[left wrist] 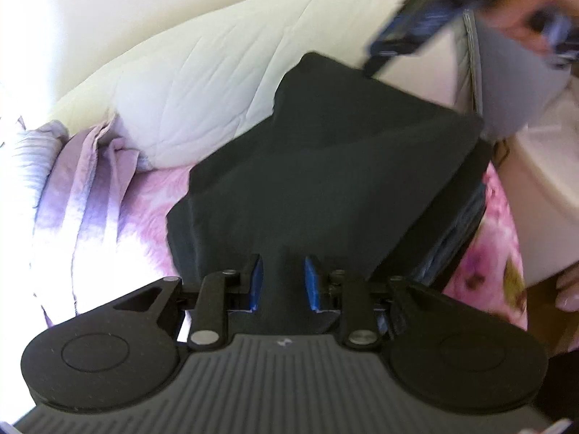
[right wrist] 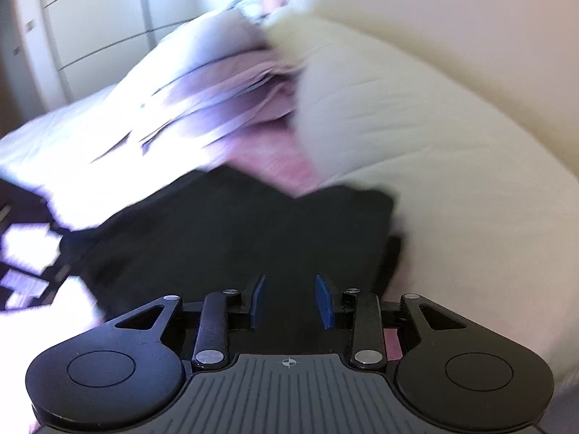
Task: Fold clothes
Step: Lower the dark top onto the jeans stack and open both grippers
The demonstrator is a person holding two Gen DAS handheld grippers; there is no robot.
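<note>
A black garment (left wrist: pixel 325 166) lies spread on the pink floral bed cover (left wrist: pixel 152 199). My left gripper (left wrist: pixel 282 275) has its blue pads apart, with a fold of the black cloth lying between them; no clamping shows. The right gripper (left wrist: pixel 405 32) shows blurred at the top right of the left wrist view, over the garment's far corner. In the right wrist view my right gripper (right wrist: pixel 289 296) is open above the black garment (right wrist: pixel 231 238), pads apart, holding nothing. That view is motion-blurred.
A cream quilted pillow (left wrist: pixel 224 83) lies behind the garment, also in the right wrist view (right wrist: pixel 398 115). A lilac striped pillow (left wrist: pixel 76 181) lies at the left. The person's grey top (left wrist: pixel 514 83) and fingers (left wrist: pixel 570 289) are at right. White drawers (right wrist: pixel 94 18) stand far left.
</note>
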